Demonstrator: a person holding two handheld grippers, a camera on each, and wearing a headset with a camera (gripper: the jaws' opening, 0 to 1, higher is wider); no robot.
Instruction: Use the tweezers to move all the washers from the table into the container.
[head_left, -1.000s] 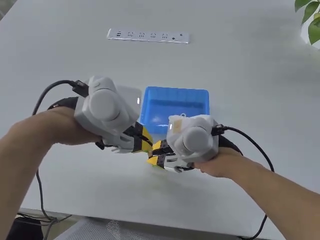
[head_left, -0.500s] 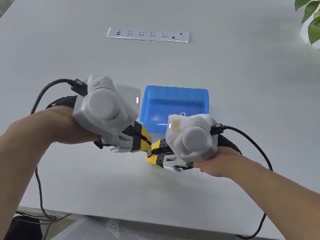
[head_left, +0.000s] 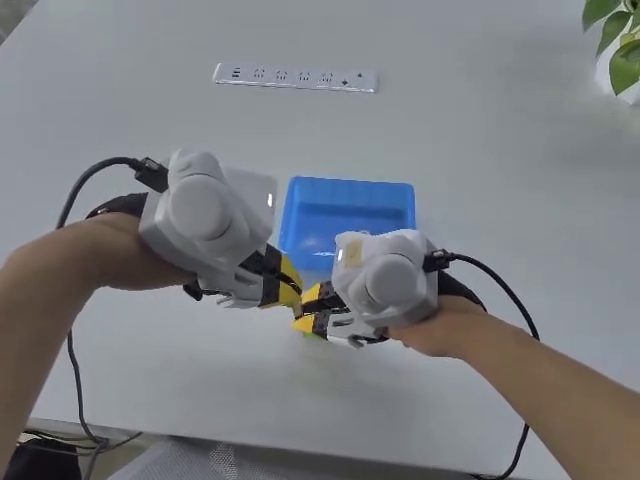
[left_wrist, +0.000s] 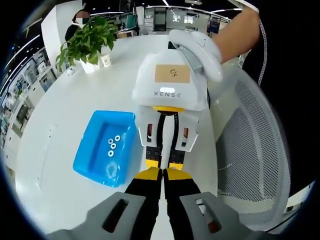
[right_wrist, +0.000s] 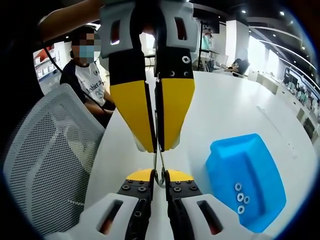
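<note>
Left tongs (left_wrist: 162, 173): pressed together, nose to nose with the other pair. In the right gripper view a thin metal strip runs between their yellow tips, so they appear to pinch it too.
Right tongs (right_wrist: 159, 177): pinching the tweezers (right_wrist: 159, 159), which show edge-on and very thin.
Washers (right_wrist: 241, 197): four lie in the blue container (head_left: 360, 212), which sits on the bench (head_left: 480, 130) just beyond the meeting tips.
Step, likely: passing or re-seating the tweezers between the two pairs.
Risk: the tweezers slip or swivel if one pair lets go before the other holds them square. Smooth steel on a narrow pad turns easily.
Risk: dropped tweezers could strike the container's near wall and nudge it.
Hidden: the tweezer points, so I cannot tell their aim.
</note>
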